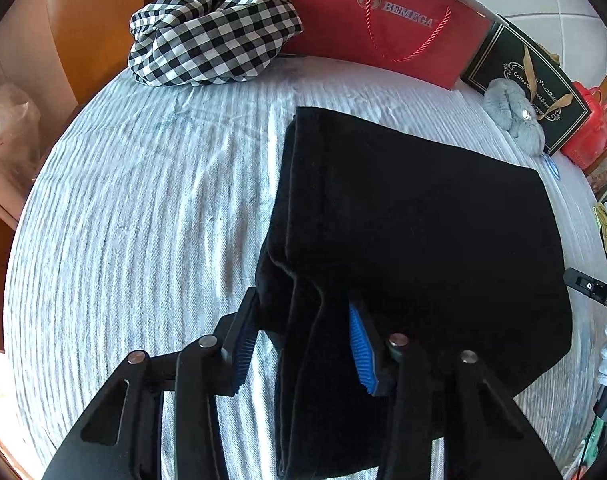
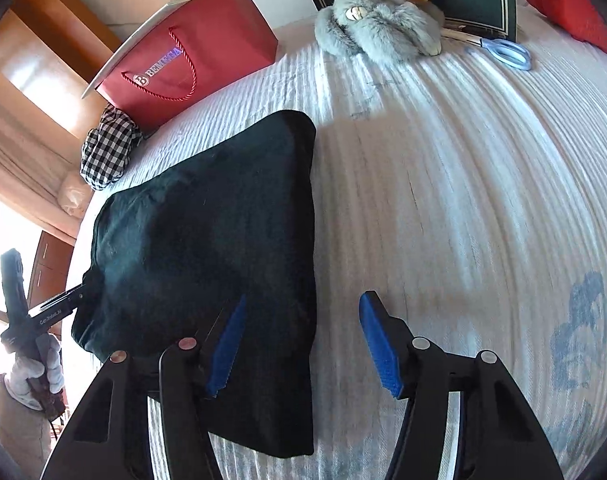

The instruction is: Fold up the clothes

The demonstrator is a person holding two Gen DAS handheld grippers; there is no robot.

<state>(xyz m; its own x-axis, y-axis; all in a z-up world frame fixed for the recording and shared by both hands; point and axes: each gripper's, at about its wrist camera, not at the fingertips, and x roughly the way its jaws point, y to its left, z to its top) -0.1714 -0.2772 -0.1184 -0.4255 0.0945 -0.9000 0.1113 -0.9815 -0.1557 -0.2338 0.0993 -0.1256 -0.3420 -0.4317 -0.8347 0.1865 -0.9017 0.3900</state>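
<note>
A folded black garment point(image 1: 415, 240) lies on the white ribbed bedcover point(image 1: 143, 220); it also shows in the right wrist view point(image 2: 207, 248). My left gripper point(image 1: 303, 328) stands open around the garment's near left folded edge, blue pads on either side of the layers, not pinching them. My right gripper point(image 2: 299, 344) is open over the garment's near right edge, its left finger above the cloth and its right finger above the bare bedcover point(image 2: 463, 200). The left gripper's body point(image 2: 43, 312) shows at the garment's far side in the right wrist view.
A black-and-white checked garment point(image 1: 211, 28) lies bunched at the back. A red paper bag point(image 1: 383, 20), a dark green box point(image 1: 531, 92), a grey fluffy toy point(image 1: 515, 116), another red bag point(image 1: 587, 132) and blue scissors point(image 2: 507, 54) line the bed's far edge.
</note>
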